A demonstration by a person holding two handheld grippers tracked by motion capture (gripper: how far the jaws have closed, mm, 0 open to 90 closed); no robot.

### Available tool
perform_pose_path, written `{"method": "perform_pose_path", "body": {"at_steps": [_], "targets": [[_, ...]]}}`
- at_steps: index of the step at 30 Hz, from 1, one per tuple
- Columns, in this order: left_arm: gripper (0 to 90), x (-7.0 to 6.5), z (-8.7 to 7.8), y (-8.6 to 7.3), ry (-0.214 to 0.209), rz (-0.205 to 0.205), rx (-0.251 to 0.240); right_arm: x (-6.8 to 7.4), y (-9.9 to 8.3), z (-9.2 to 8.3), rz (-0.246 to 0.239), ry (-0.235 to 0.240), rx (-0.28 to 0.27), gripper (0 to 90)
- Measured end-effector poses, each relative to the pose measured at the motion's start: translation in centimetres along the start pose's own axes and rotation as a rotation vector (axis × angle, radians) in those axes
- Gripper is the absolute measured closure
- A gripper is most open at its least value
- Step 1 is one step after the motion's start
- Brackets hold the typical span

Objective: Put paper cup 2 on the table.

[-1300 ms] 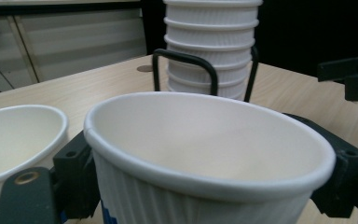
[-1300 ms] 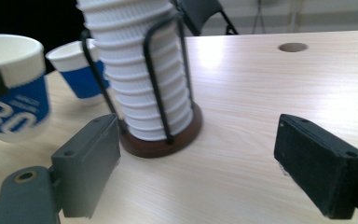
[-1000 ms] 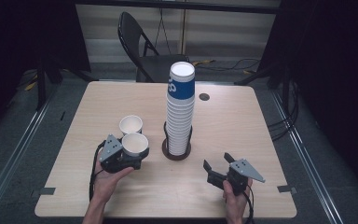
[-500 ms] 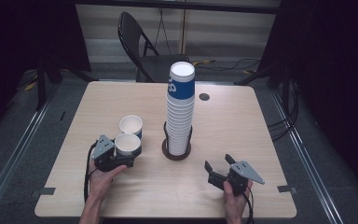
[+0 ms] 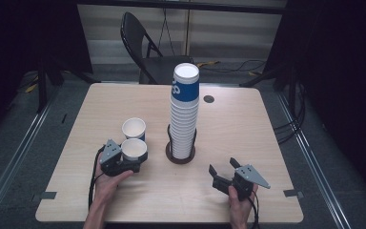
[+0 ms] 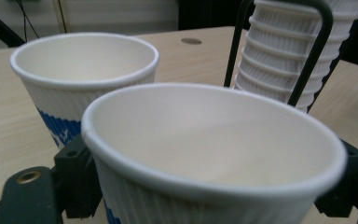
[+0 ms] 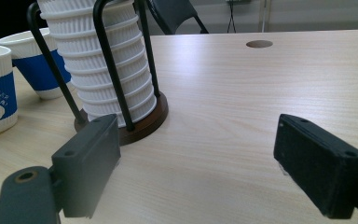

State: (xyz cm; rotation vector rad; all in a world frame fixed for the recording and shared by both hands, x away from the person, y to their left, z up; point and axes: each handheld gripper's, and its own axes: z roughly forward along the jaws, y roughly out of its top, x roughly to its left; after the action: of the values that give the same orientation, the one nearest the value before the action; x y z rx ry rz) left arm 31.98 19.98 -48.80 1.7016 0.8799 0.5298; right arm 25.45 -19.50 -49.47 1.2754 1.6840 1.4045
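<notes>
Now we see a pale wooden table point(image 5: 248, 124) with a tall stack of ribbed white paper cups point(image 5: 185, 114), its top cup banded blue, standing in a black wire holder on a round brown base point(image 5: 180, 156) near the table's centre. At about nine o'clock from that base, our left gripper point(image 5: 124, 160) clamps its jaws on a ribbed white paper cup with a blue print point(image 5: 134, 149), held upright at the table's surface; we cannot tell whether it touches the wood. In the left gripper view this held cup point(image 6: 214, 154) sits between the two black jaws, its open mouth towards us. A second white and blue paper cup point(image 5: 134, 129) stands just beyond it at twelve o'clock, close beside it, and appears in the left gripper view point(image 6: 84, 70) at roughly eleven o'clock from the held one.

At about four o'clock from the base, our right gripper point(image 5: 225, 171) rests low over bare wood, jaws spread wide with nothing between them. The right gripper view shows the stack point(image 7: 107, 60) at ten o'clock.

A dark folding chair point(image 5: 145, 47) stands beyond the table's far edge.
</notes>
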Motion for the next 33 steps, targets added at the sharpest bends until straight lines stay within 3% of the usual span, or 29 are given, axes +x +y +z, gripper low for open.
{"method": "perform_pose_path", "body": {"at_steps": [10, 16, 22, 27, 33], "targets": [[15.5, 0.1, -0.1, -0.4, 0.009, 0.019, 0.108, 0.0, 0.0, 0.0, -0.001, 0.004, 0.000, 14.0], [15.5, -0.1, -0.8, -0.9, 0.021, 0.039, 0.125, 0.0, 0.0, 0.0, 0.000, 0.006, -0.001, 14.1], [15.6, -0.4, -1.7, -1.2, 0.052, 0.019, 0.115, 0.0, 0.0, 0.0, -0.002, 0.006, 0.000, 14.1], [15.5, -0.4, -2.8, -1.4, 0.058, 0.025, 0.071, 0.0, 0.0, 0.0, -0.002, 0.007, 0.000, 14.1], [15.5, -0.6, -4.5, -1.2, 0.074, 0.000, 0.014, 0.0, 0.0, 0.0, -0.003, 0.008, 0.001, 14.1]]}}
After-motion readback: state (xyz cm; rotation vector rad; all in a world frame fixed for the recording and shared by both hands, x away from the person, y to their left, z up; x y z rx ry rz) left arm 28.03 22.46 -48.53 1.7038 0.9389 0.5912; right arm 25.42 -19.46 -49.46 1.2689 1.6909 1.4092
